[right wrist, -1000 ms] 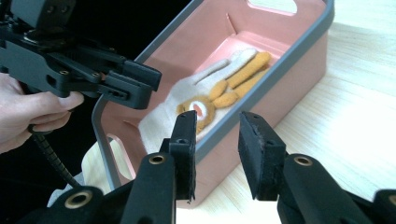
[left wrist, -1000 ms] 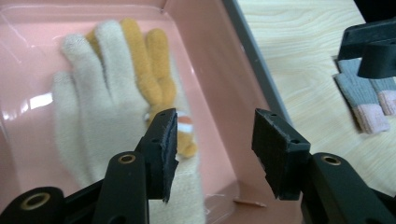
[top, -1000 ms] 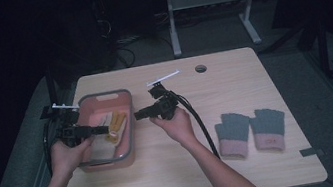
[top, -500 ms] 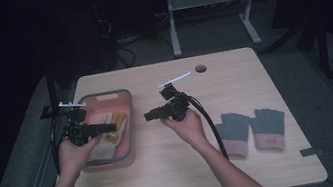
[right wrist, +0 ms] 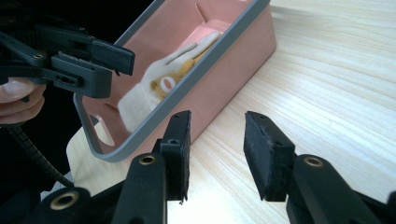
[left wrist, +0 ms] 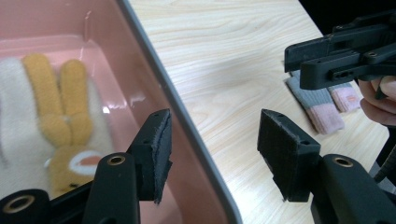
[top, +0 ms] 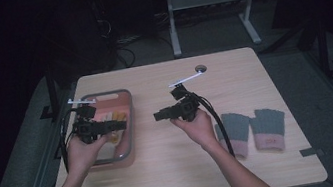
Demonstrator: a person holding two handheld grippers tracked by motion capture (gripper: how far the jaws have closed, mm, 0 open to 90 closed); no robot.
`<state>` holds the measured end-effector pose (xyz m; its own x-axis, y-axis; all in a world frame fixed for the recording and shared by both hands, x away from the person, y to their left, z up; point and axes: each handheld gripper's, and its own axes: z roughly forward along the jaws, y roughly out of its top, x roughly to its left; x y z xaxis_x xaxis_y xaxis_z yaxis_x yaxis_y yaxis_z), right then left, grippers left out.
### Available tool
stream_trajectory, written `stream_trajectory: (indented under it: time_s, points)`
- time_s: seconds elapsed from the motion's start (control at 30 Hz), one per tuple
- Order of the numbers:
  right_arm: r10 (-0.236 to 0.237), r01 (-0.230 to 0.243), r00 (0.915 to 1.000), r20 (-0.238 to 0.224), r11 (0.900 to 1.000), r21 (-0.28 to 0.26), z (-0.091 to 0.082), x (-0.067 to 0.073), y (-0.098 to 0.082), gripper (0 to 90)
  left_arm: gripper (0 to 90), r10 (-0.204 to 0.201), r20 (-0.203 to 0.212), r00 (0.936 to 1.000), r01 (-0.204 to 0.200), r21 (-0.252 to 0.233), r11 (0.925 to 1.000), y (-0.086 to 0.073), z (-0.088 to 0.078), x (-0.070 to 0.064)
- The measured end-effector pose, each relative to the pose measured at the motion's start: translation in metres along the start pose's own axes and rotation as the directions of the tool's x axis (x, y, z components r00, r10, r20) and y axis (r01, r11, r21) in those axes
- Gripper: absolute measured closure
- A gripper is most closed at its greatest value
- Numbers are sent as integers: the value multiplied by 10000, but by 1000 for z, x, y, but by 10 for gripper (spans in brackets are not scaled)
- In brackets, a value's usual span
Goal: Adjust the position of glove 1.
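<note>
A pink bin (top: pixel 129 110) with a grey rim stands at the table's left. In it lies a white and yellow knit glove (left wrist: pixel 63 100), also seen in the right gripper view (right wrist: pixel 161 84). My left gripper (top: pixel 120 125) hovers over the bin's right rim (left wrist: pixel 187 116). It is open, its jaws have just been opening, and nothing is between the pads. My right gripper (top: pixel 158 116) points left over bare table beside the bin (right wrist: pixel 219 51). It too is open, has just been opening, and holds nothing. Two grey gloves with pink cuffs (top: pixel 236 132) lie at the right.
The second grey glove (top: pixel 268 128) lies beside the first, near the table's right edge. A round cable hole (top: pixel 199 69) sits at the table's far edge. Cables trail from both grippers toward the person. Dark floor and desk legs lie beyond the table.
Both grippers have shifted to the right. The right one has left the bin's edge and is over bare wood. Both pairs of jaws stand wider apart.
</note>
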<state>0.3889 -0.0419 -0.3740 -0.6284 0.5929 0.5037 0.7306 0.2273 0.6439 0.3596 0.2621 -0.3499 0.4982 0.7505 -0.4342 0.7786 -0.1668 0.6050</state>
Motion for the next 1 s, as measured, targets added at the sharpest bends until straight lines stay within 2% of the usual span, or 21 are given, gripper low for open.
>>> stream_trajectory:
  time_s: [0.07,0.17,0.27,0.6,1.0]
  points:
    - [82,-82,10000,31,10000,-24,-3,-1,-1,610,445,45,23,10000,-45,6,10000,1,2,-2]
    - [112,-112,9999,60,9999,-51,-7,-4,-2,606,421,409,-67,9991,-409,43,9992,2,4,-8]
    - [152,-150,9998,150,9998,-126,-11,-7,-3,605,415,524,8,9986,-524,54,9986,3,6,-10]
    - [247,-243,9990,364,9996,-122,-22,-15,-10,602,406,664,269,9974,-665,11,9978,4,12,-19]
    - [112,-95,9967,803,9997,-214,-44,-20,-19,583,381,894,615,9941,-884,-191,9959,7,26,-39]
